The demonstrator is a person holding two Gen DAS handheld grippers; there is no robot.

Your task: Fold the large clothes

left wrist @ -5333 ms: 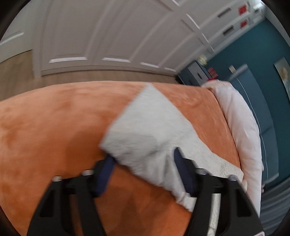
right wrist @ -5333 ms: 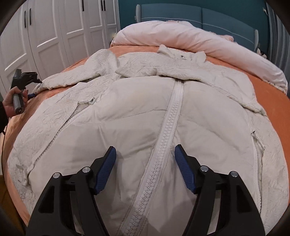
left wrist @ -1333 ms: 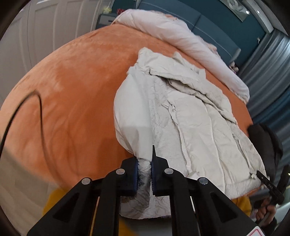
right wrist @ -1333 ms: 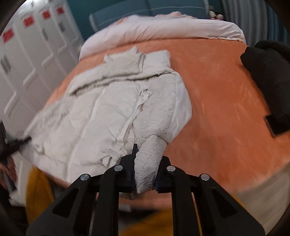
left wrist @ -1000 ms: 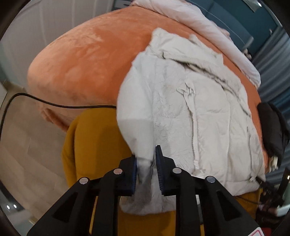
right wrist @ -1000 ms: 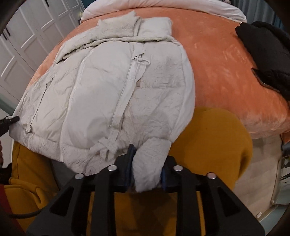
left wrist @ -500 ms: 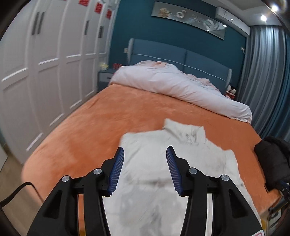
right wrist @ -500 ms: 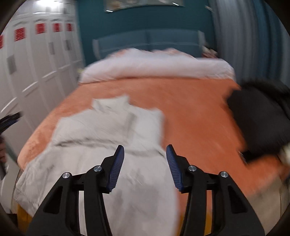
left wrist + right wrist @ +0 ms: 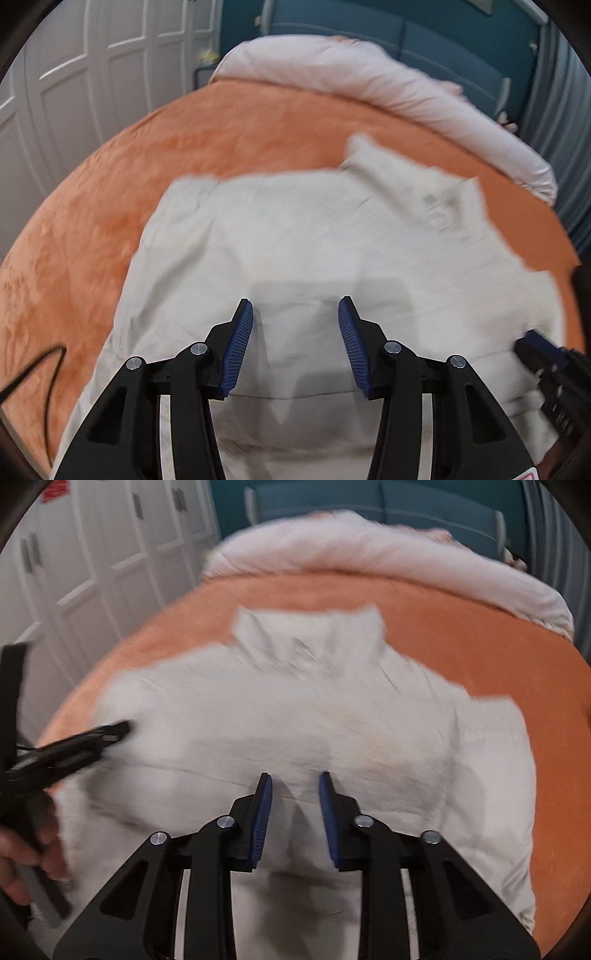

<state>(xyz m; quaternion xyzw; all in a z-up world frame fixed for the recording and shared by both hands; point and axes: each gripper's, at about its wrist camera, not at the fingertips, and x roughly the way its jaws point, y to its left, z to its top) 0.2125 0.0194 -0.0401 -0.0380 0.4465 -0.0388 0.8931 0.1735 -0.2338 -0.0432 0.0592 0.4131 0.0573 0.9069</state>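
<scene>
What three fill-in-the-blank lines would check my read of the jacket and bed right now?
1. The white puffer jacket lies on an ____ bedspread.
2. The jacket's collar points toward the ____ duvet at the head of the bed.
3. In the left wrist view, the space between the left gripper's blue pads holds ____ pinched fabric.

Missing words: orange; pink; no
</scene>
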